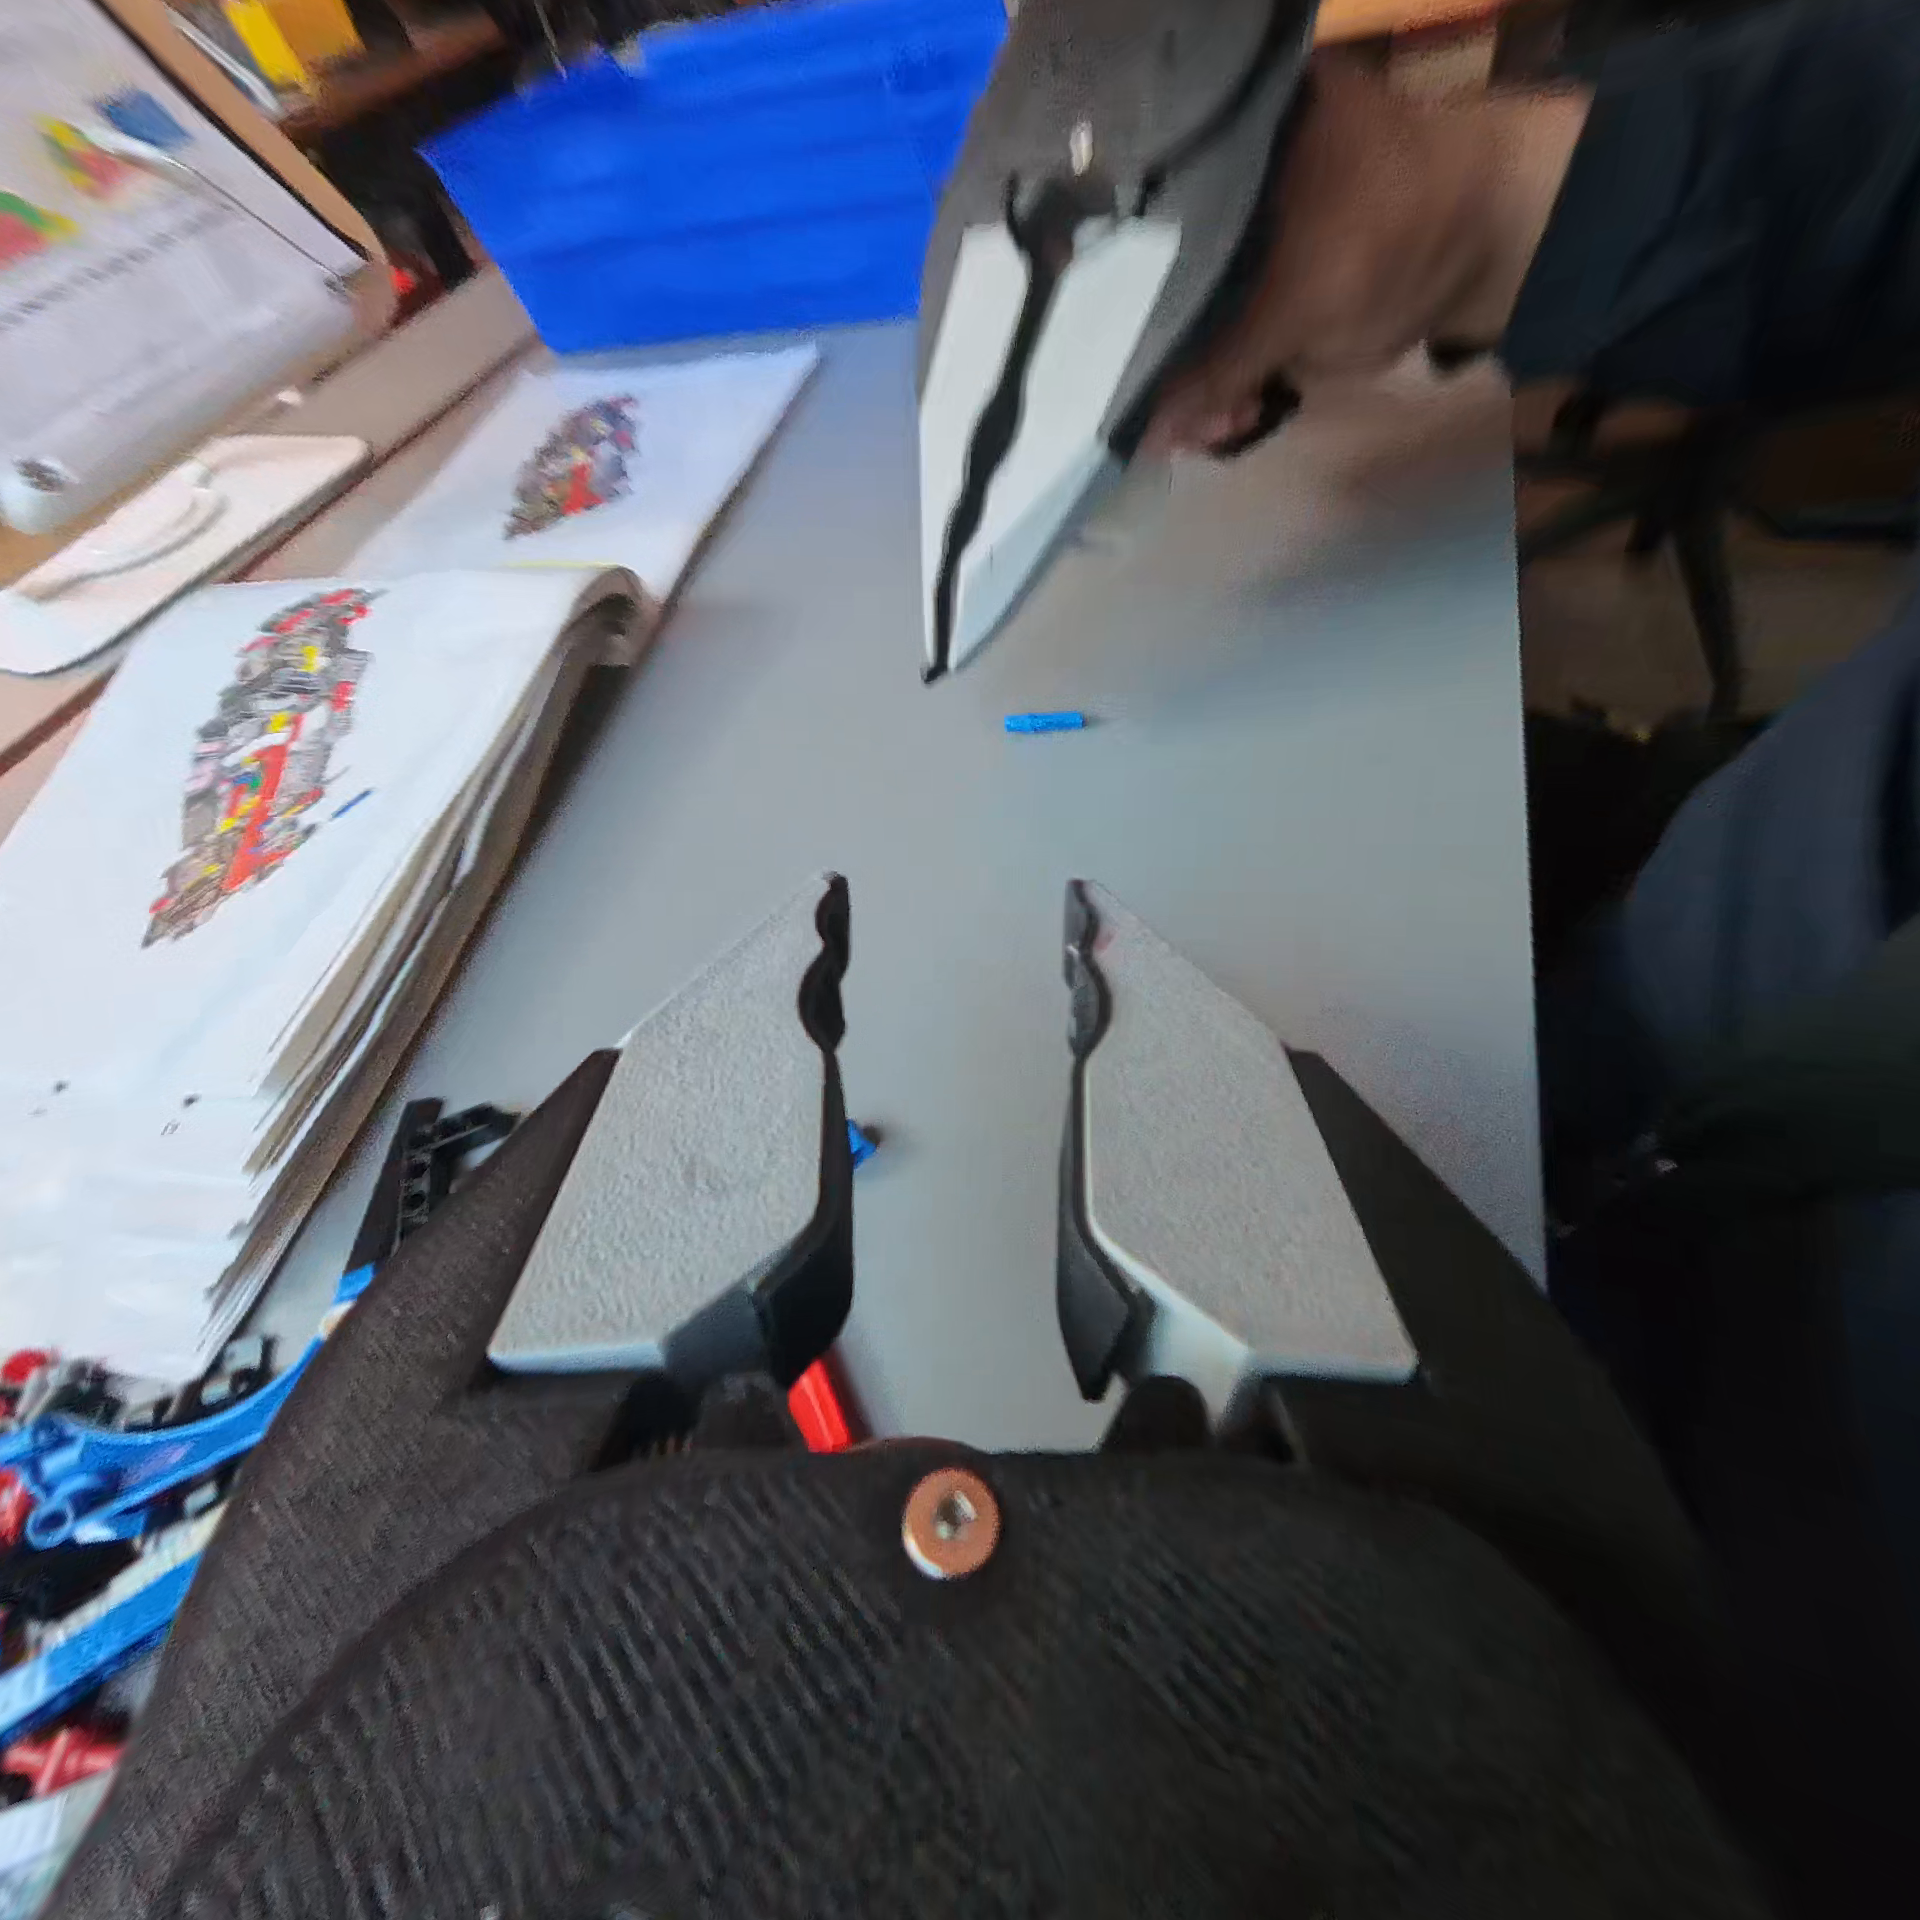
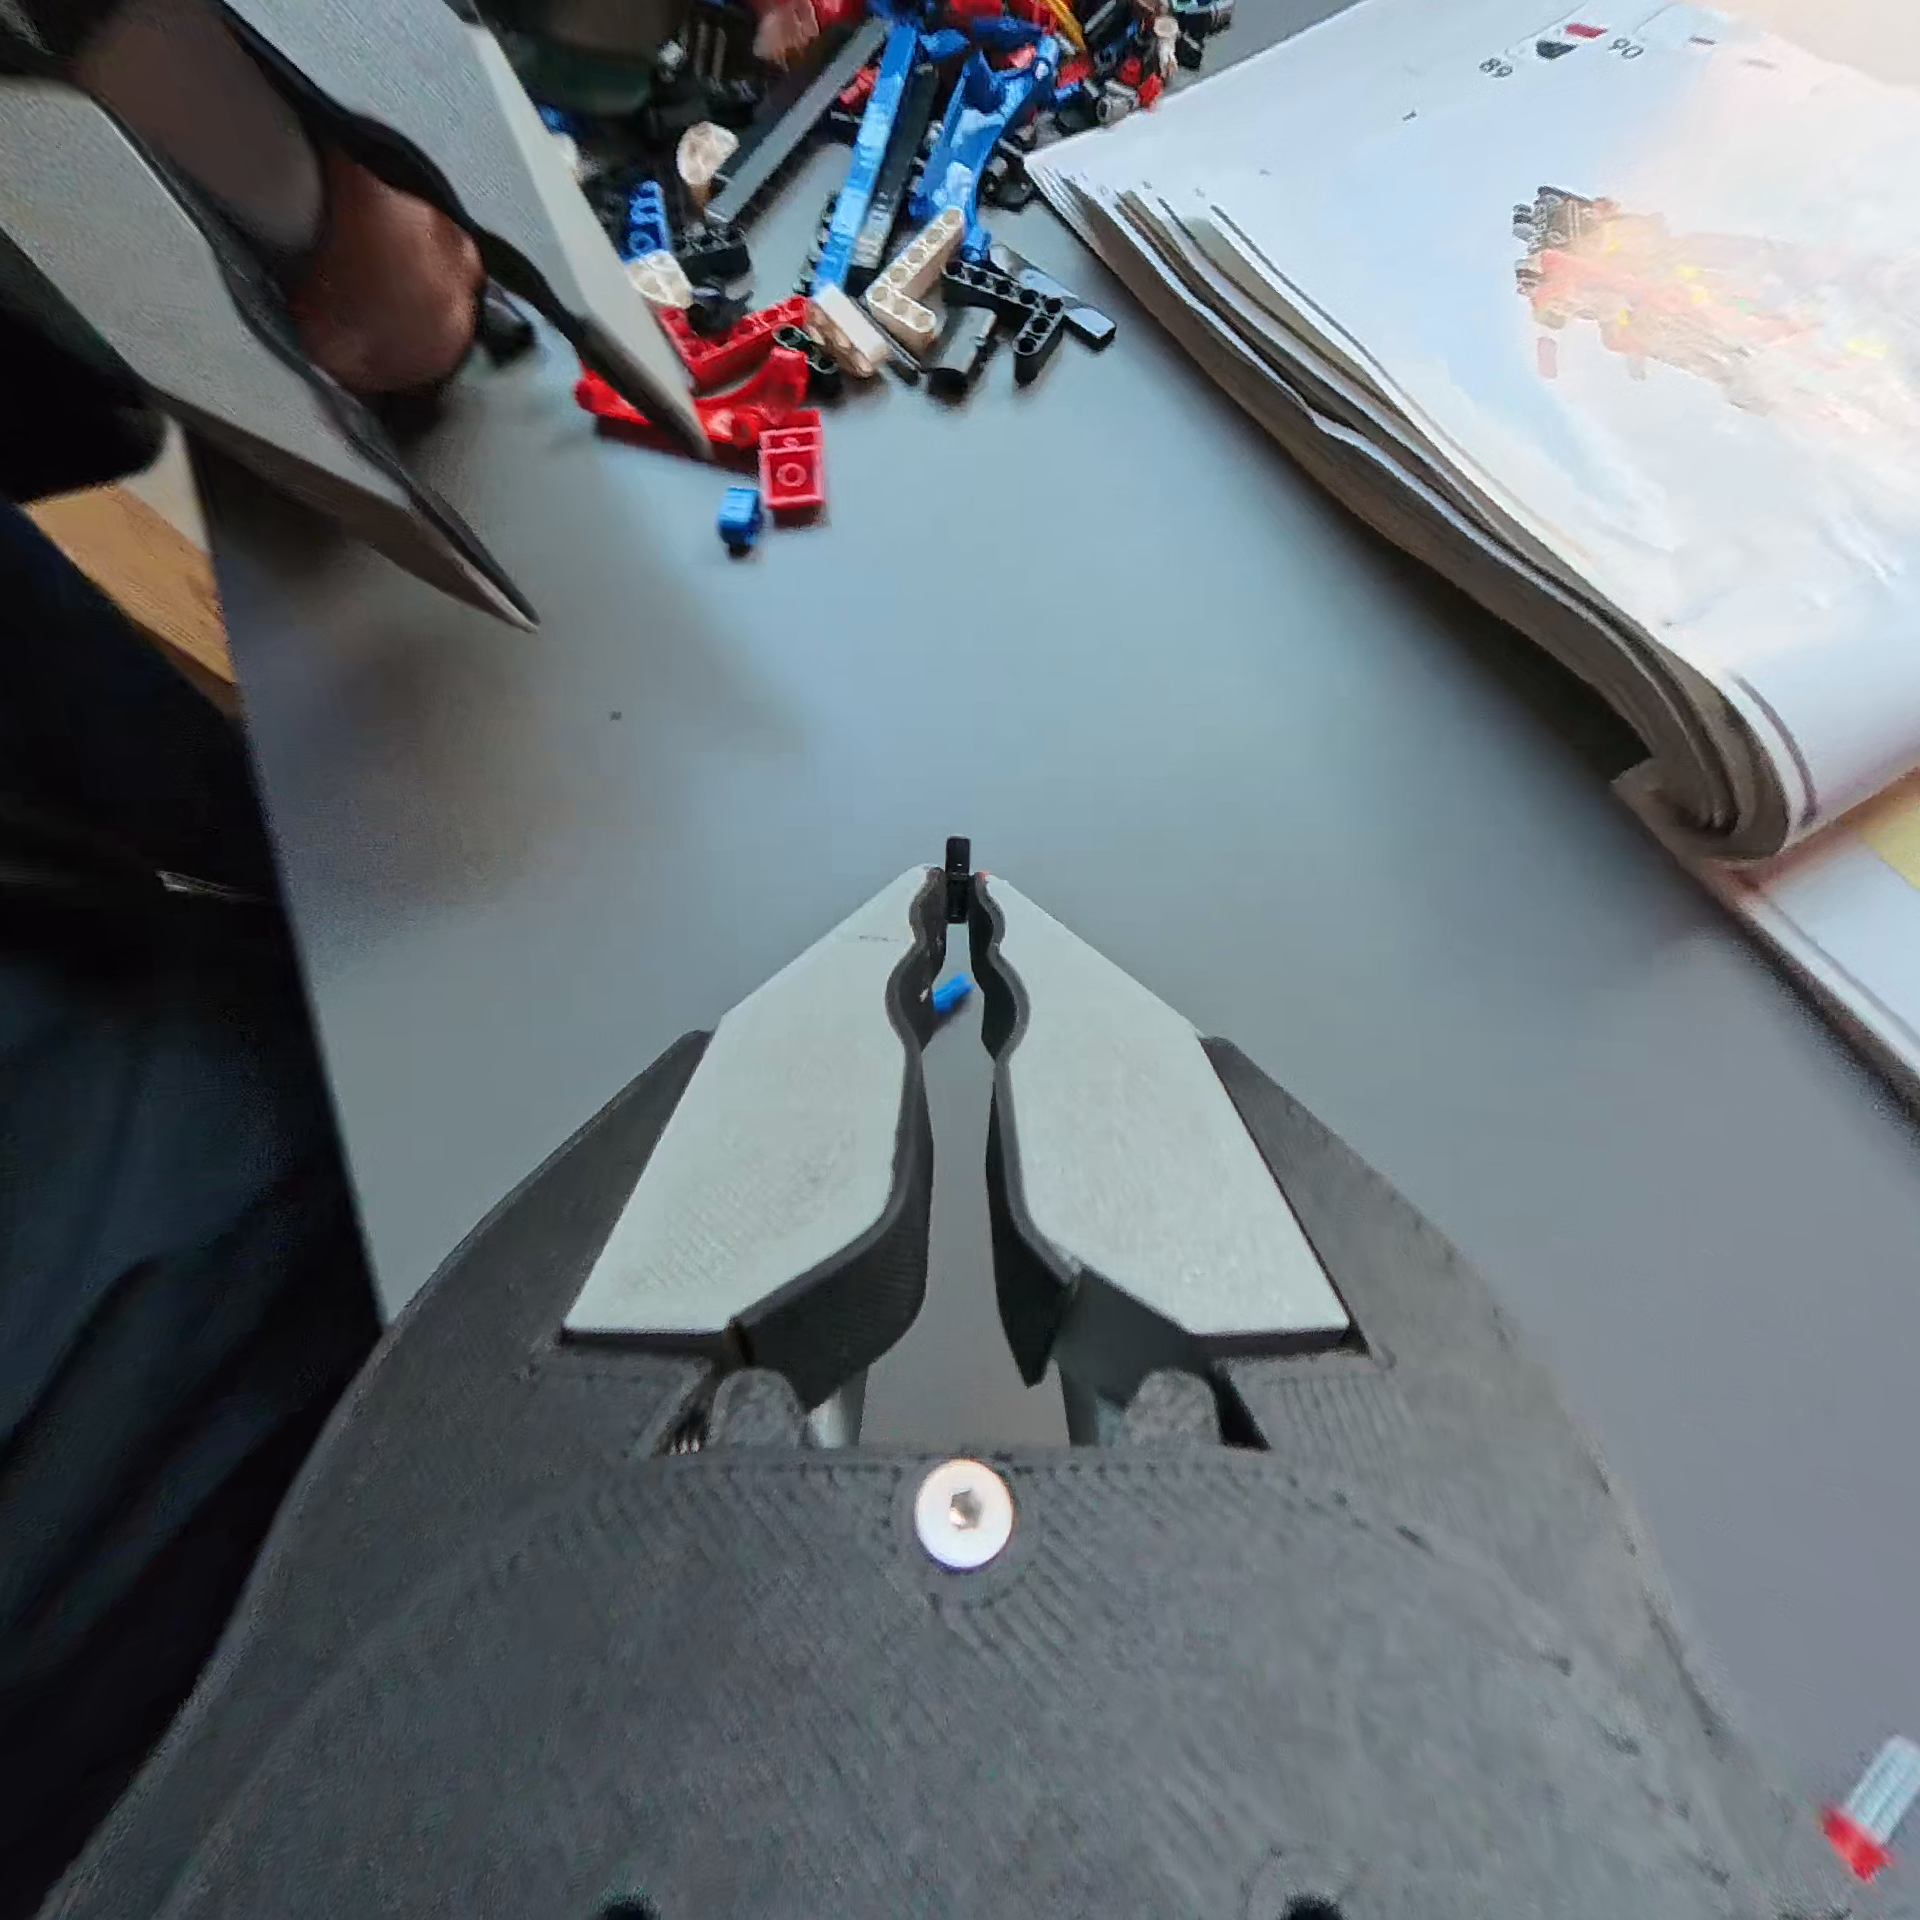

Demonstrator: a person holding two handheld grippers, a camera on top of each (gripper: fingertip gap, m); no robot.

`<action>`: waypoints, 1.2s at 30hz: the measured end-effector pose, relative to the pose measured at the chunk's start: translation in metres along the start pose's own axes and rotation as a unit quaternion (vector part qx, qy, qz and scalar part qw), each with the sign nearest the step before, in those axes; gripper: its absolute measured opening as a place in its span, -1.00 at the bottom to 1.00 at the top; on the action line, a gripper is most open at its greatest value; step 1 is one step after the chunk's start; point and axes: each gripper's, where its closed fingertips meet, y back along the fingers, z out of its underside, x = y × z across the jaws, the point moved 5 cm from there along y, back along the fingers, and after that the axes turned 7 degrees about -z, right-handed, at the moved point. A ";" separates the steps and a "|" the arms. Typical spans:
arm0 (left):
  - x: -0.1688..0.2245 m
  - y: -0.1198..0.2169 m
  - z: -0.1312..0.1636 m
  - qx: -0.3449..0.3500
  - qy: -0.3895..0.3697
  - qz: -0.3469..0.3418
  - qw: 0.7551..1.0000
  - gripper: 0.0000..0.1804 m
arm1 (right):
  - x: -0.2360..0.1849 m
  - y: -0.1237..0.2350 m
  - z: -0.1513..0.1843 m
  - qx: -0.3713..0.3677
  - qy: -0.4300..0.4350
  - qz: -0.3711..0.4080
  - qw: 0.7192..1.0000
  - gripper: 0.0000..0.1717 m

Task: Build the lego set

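My right gripper (image 2: 956, 883) is shut on a small black pin (image 2: 957, 860) that sticks out past its fingertips. It hangs above the grey table (image 2: 1143, 675). A small blue pin (image 2: 951, 992) lies on the table below it, seen through the gap behind the tips. In the left wrist view the same blue pin (image 1: 1044, 721) lies just beside the right gripper's closed tips (image 1: 935, 670). My left gripper (image 1: 956, 894) is open and empty over bare table. It also shows in the right wrist view (image 2: 618, 535), jaws apart, near the pile of bricks.
A pile of red, blue and black building parts (image 2: 852, 260) lies on the table, also in the left wrist view (image 1: 83, 1475). An open instruction book (image 1: 312, 831) lies beside it. A blue bin (image 1: 717, 177) stands at the back. The table edge (image 1: 1522, 831) runs on the right.
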 end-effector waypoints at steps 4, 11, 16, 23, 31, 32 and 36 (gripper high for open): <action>0.031 -0.020 -0.017 -0.026 -0.103 0.012 0.994 -0.59 | -0.033 0.025 0.012 0.041 -0.043 -0.026 0.998 -0.99; 0.099 -0.053 -0.039 -0.025 -0.294 0.023 0.955 -0.83 | -0.091 0.070 0.063 0.079 -0.122 -0.032 0.989 -0.99; 0.142 -0.075 -0.057 -0.015 -0.297 0.074 0.952 -0.84 | -0.114 0.094 0.089 0.135 -0.171 -0.038 0.975 -0.99; 0.176 -0.092 -0.078 -0.002 -0.286 0.122 0.951 -0.79 | -0.128 0.115 0.109 0.190 -0.205 -0.053 0.959 -0.99; 0.195 -0.101 -0.079 -0.013 -0.318 0.140 0.938 -0.88 | -0.132 0.117 0.124 0.172 -0.212 -0.073 0.959 -0.99; 0.194 -0.103 -0.078 -0.015 -0.319 0.139 0.938 -0.92 | -0.131 0.117 0.124 0.172 -0.211 -0.073 0.960 -0.99; 0.189 -0.107 -0.077 -0.022 -0.308 0.142 0.940 -0.97 | -0.127 0.120 0.127 0.175 -0.205 -0.069 0.961 -0.99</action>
